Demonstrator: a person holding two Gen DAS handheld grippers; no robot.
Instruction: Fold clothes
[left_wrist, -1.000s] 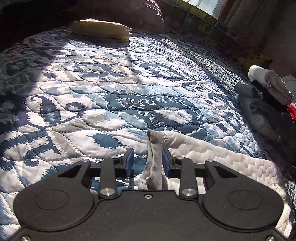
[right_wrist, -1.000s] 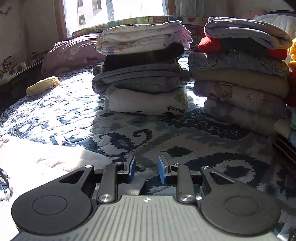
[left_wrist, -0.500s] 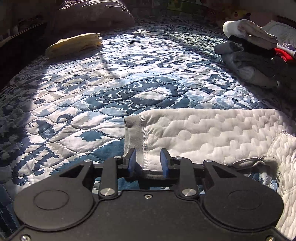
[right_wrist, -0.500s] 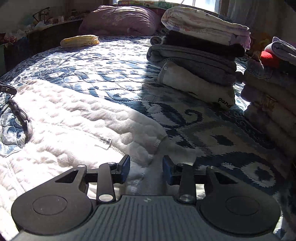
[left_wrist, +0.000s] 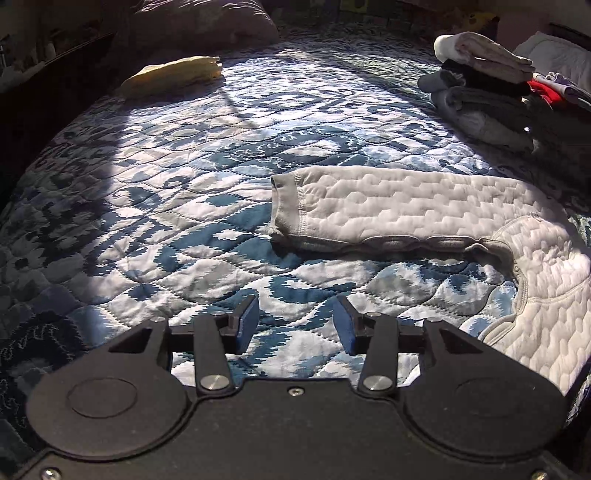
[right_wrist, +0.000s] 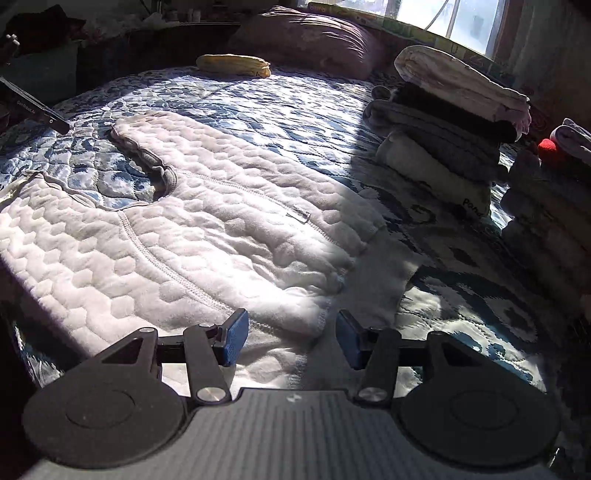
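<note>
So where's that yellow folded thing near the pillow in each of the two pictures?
Left wrist view: the yellow folded cloth lies far back on the left, on the quilt, in front of the pillow.
Right wrist view: the same cloth sits at the top, left of centre, just left of the pillow.
Shared landmark: the white quilted garment spread flat on the bed.

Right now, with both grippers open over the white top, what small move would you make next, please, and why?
Probably bring the left gripper forward to the sleeve cuff and close on it: the sleeve lies stretched out flat, away from the body, so it likely gets folded inward.
</note>
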